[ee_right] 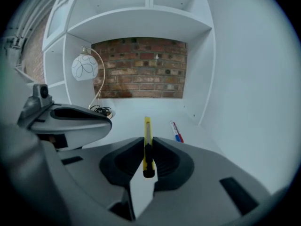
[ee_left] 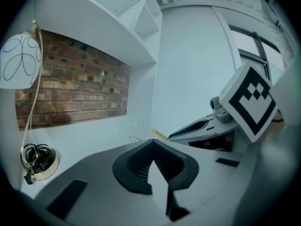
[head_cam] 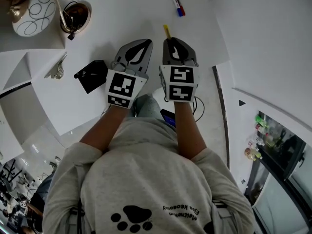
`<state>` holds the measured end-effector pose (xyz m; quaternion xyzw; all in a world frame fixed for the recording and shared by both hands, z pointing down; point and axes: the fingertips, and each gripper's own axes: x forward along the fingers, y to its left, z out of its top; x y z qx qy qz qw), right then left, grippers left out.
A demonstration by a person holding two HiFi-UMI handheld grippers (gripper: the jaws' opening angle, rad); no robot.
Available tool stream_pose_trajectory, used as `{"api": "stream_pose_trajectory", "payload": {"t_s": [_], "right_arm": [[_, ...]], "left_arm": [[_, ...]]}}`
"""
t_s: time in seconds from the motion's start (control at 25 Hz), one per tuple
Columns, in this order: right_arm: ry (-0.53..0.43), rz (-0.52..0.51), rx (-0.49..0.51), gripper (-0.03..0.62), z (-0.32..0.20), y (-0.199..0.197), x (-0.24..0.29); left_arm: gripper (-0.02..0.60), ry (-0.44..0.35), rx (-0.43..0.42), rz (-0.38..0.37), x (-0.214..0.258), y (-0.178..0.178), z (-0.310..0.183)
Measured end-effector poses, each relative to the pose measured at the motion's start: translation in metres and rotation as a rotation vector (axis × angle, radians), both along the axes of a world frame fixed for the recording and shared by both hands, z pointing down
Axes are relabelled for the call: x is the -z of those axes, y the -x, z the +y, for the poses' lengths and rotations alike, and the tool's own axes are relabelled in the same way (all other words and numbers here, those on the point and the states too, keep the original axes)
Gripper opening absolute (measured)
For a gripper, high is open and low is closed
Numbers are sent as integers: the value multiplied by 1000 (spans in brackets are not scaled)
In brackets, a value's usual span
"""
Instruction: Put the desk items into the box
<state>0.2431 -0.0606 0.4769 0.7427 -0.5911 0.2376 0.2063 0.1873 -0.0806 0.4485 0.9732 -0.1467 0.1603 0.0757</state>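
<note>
The person wears a light grey short-sleeved T-shirt (head_cam: 146,179) (black paw print (head_cam: 131,218) at six o'clock, black lettering (head_cam: 181,212) beside it).

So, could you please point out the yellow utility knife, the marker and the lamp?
yellow utility knife (ee_right: 147,146): right gripper view, mid-body.
marker (head_cam: 176,2): head view, mid-barrel.
lamp (head_cam: 33,12): head view, white shade.

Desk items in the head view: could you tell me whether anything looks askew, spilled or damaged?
Nothing stands out. The marker and black object lie flat on the desk; the right gripper holds the yellow utility knife straight.
</note>
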Motion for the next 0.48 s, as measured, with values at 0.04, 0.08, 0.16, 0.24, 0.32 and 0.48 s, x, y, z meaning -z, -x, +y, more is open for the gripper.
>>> {"api": "stream_pose_trajectory", "payload": {"t_s": [0.04, 0.08, 0.16, 0.24, 0.32, 0.48], "right_arm": [[-20, 14, -2, 66, 1, 1, 7], [-39, 27, -4, 66, 2, 1, 14], [-76, 52, -8, 66, 2, 2, 26], [-110, 65, -12, 66, 3, 4, 37], [-136, 60, -19, 66, 5, 5, 46], [-213, 49, -44, 67, 8, 8, 63]], "left_arm": [[8, -3, 3, 4, 4, 1, 0], [7, -8, 5, 8, 7, 3, 1], [6, -18, 10, 16, 15, 6, 0], [7, -27, 16, 26, 22, 8, -1], [8, -31, 22, 38, 30, 11, 0], [8, -46, 29, 56, 47, 17, 0]]}}
